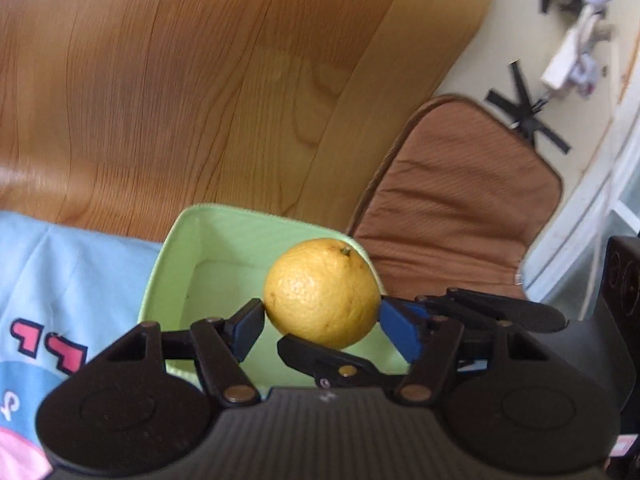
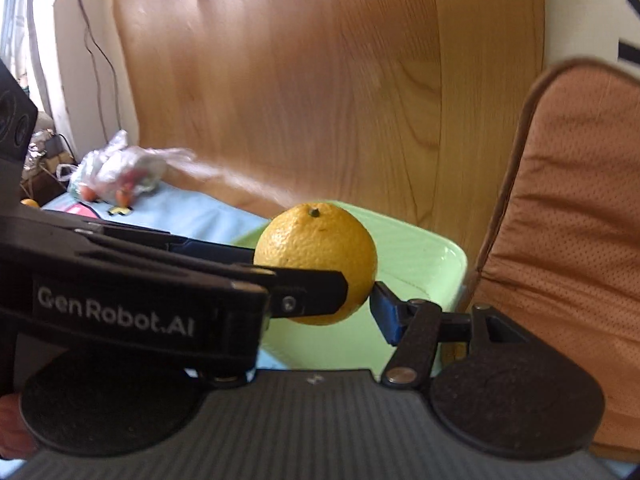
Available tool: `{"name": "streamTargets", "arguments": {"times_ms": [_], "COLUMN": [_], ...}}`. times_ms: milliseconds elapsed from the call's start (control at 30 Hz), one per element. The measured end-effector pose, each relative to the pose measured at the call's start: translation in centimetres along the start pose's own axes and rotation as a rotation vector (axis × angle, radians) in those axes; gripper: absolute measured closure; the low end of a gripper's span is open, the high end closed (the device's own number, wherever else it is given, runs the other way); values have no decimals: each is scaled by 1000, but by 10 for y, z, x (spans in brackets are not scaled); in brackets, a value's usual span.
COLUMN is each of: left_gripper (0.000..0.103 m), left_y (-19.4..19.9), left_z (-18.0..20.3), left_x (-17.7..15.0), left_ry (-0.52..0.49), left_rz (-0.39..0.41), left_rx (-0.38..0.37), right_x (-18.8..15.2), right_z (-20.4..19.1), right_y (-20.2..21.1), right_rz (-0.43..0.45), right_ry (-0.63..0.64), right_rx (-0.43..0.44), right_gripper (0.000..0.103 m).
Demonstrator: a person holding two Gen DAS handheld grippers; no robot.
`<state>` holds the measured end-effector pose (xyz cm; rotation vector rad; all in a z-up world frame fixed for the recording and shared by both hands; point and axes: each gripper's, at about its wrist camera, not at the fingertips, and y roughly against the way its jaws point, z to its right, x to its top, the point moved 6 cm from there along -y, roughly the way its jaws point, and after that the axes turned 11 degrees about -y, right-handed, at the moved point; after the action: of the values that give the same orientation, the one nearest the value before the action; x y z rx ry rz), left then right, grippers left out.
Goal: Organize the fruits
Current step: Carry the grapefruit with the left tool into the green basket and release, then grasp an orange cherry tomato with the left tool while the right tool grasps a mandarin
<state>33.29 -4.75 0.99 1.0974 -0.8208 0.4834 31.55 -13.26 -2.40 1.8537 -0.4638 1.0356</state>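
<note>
One yellow-orange citrus fruit hangs in the air, held by both grippers at once. In the left wrist view my left gripper is shut on it, a blue pad pressed on each side. A black finger of the right gripper crosses under the fruit. In the right wrist view the same fruit sits in my right gripper, also shut on it. The left gripper's finger crosses in front and hides the right gripper's left pad. A light-green bin lies just below and behind the fruit.
The bin rests on a blue cloth with pink patterns. A wooden board stands behind it, with a brown cushion to the right. At far left lie a clear plastic bag of fruit and a small orange.
</note>
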Motion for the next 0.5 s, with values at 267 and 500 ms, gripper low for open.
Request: {"name": "streamTargets", "arguments": {"times_ms": [267,500], "left_gripper": [29,28], "left_y": [25,109], "left_z": [-27,-75], "left_x": [-3,-32], "left_ry": [31,40], "left_rz": [51,111], "left_rx": [-42,45], "right_x": [6,-3], "right_z": [6,4], "right_y": [7,67], "right_rz": [46,103], "right_ry": [13,-3], "right_rx": [16,79], "right_gripper": [35,60]}}
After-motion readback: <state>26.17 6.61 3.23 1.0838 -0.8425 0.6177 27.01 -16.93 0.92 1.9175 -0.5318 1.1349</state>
